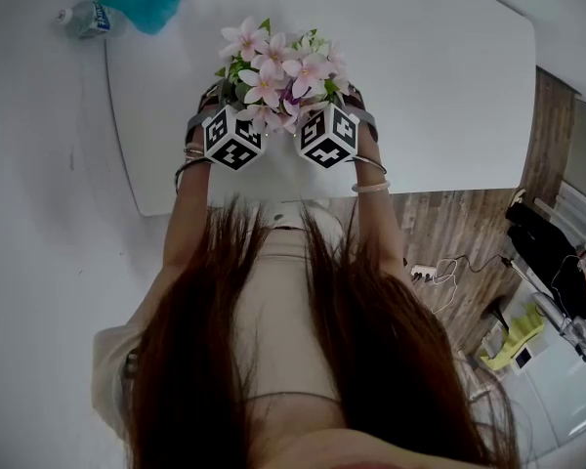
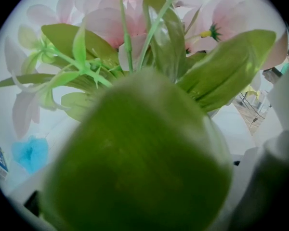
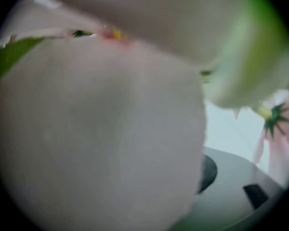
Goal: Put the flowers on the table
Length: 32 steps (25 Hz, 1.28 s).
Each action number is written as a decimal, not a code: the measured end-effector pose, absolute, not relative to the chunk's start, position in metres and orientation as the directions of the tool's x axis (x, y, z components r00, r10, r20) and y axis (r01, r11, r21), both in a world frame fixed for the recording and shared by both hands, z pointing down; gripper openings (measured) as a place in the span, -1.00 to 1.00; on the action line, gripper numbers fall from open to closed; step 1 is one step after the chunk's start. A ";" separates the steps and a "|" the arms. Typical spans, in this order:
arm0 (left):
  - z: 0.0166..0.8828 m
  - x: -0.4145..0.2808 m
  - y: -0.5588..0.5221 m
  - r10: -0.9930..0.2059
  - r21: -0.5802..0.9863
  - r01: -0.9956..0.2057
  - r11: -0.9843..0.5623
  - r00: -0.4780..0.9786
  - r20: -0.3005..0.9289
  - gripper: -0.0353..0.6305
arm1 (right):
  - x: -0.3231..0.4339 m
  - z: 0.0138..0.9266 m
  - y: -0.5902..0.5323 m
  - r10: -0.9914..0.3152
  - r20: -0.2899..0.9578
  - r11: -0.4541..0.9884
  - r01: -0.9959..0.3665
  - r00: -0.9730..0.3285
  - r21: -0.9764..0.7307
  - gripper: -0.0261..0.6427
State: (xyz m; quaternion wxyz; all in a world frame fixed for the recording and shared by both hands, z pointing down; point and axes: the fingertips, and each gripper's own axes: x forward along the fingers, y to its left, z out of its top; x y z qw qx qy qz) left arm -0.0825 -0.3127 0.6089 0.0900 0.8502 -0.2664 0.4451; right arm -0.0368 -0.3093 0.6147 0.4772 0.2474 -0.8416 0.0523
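A bunch of pink flowers [image 1: 278, 71] with green leaves is held up between my two grippers, over the near edge of the white table [image 1: 449, 76]. The left gripper [image 1: 234, 125] is at the bunch's left and the right gripper [image 1: 324, 123] at its right, with their marker cubes side by side. The blooms hide both pairs of jaws. In the left gripper view a blurred green leaf [image 2: 139, 162] fills the space in front of the jaws, with flowers [image 2: 111, 13] above it. In the right gripper view a pale pink petal [image 3: 96, 129] covers nearly everything.
A teal fluffy thing [image 1: 142, 0] and a plastic bottle [image 1: 83, 18] lie at the table's far left corner. The teal thing [image 2: 31, 153] also shows in the left gripper view. Wooden floor [image 1: 449, 233] with cables and other gear lies to the right.
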 end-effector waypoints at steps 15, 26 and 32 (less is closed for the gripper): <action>0.611 -0.084 -0.315 -0.358 -0.076 -0.517 -0.853 0.471 0.806 0.20 | -0.038 0.619 -0.310 -0.334 0.835 0.870 -0.483 -0.437 0.095 0.23; 0.617 -0.085 -0.315 -0.332 -0.058 -0.504 -0.862 0.475 0.815 0.20 | -0.037 0.624 -0.310 -0.299 0.848 0.873 -0.484 -0.438 0.058 0.23; 0.616 -0.083 -0.316 -0.319 -0.050 -0.493 -0.868 0.478 0.818 0.20 | -0.035 0.623 -0.311 -0.294 0.847 0.870 -0.492 -0.443 0.045 0.23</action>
